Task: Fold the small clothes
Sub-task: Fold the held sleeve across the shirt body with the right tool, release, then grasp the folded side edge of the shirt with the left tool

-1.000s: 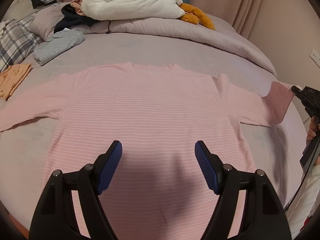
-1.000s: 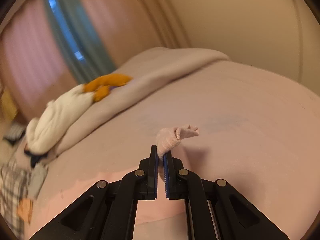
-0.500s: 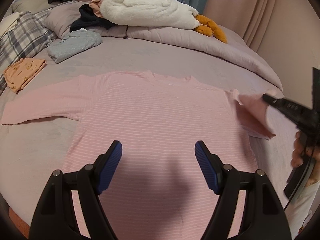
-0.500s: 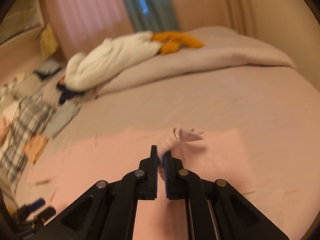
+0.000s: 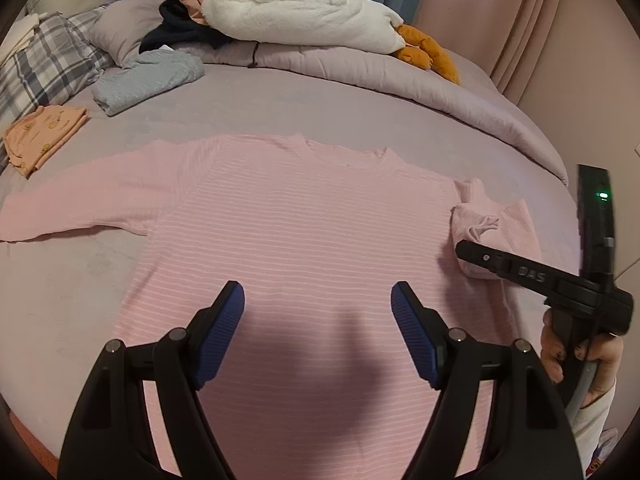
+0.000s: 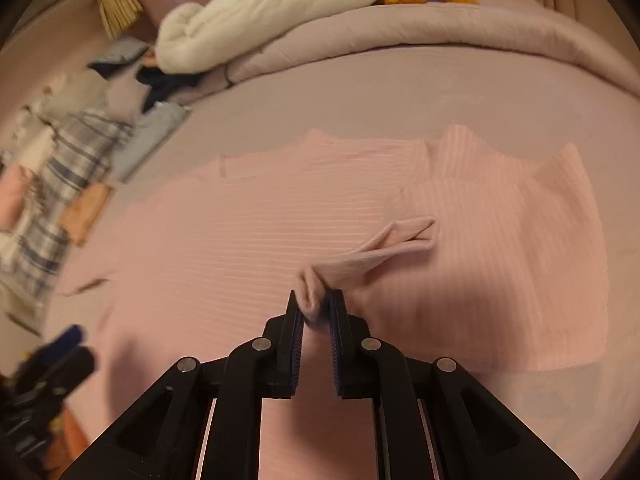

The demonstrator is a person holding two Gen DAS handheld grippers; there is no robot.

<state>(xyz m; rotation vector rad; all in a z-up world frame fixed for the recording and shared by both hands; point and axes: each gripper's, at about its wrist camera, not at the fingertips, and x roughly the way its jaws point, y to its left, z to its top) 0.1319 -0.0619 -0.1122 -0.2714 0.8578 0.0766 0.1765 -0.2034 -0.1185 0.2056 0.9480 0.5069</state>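
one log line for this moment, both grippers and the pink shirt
right gripper: shut on sleeve cuff, over shirt body | left gripper: open, above pink shirt | other sleeve: flat on bed

Dim warm light — blurred, warped edges

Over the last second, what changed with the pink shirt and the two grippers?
The right gripper, shut on the sleeve cuff, carried it inward from the bed's edge over the pink shirt, folding the sleeve. The left gripper stayed open above the hem; the other sleeve stayed flat.

Pink shirt (image 5: 304,240) hem hidden behind left gripper (image 5: 318,312); plaid pillow (image 6: 60,160) blurred.
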